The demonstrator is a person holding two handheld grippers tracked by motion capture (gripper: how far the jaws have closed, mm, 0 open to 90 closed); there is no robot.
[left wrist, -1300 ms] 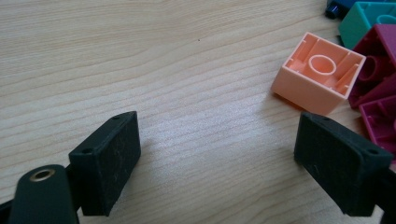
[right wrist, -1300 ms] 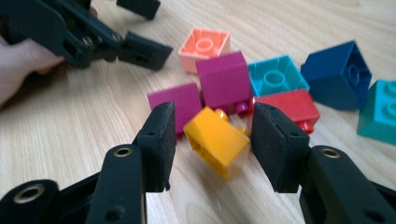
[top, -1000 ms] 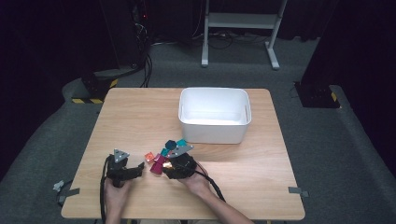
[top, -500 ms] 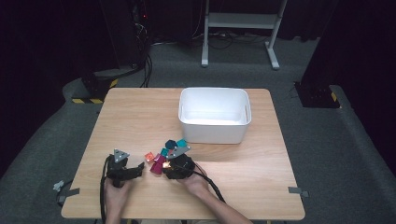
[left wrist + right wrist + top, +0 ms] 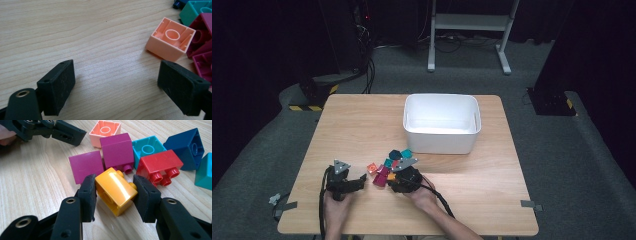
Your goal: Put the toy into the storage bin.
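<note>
- right gripper: jaws have just been closing, with the yellow brick between them; both pads touch it, and it sits tilted on the table, studs toward the right pad.
- yellow brick lies at the near edge of the brick pile, just in front of two magenta bricks and a red brick.
- left gripper: jaws wide, holding nothing, low over bare wood; a peach brick lies just beyond its right jaw.
- white bin stands behind the pile.
</note>
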